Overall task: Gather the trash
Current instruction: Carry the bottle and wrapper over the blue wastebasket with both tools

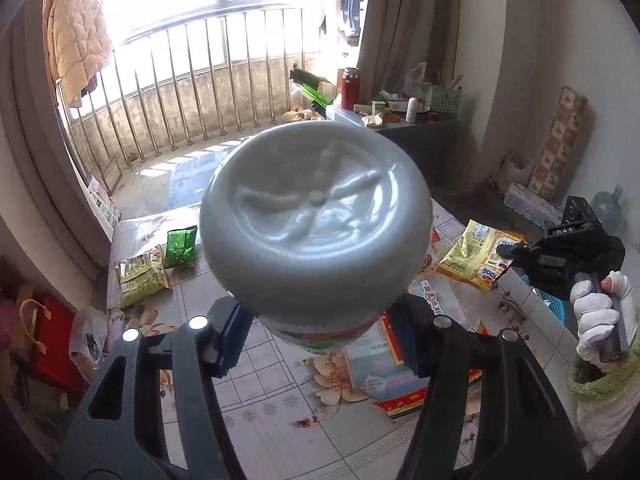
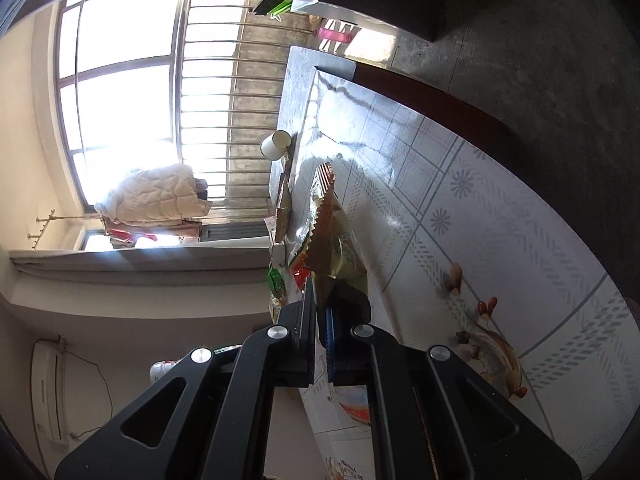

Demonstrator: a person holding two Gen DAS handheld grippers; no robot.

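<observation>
The left gripper has its fingers clamped on a white plastic bottle, held base-forward above the tabletop. Beyond the bottle, a yellow snack packet is pinched by the right gripper, fingers together on its edge. Left of the bottle lie a green packet and what looks like another wrapper.

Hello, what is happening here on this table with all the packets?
A person is clearing trash from a table with a gripper in each hand. The left gripper holds a white plastic bottle, lifted off the table. The right gripper is shut on the edge of a yellow snack packet. Two green snack packets lie on the table.
</observation>
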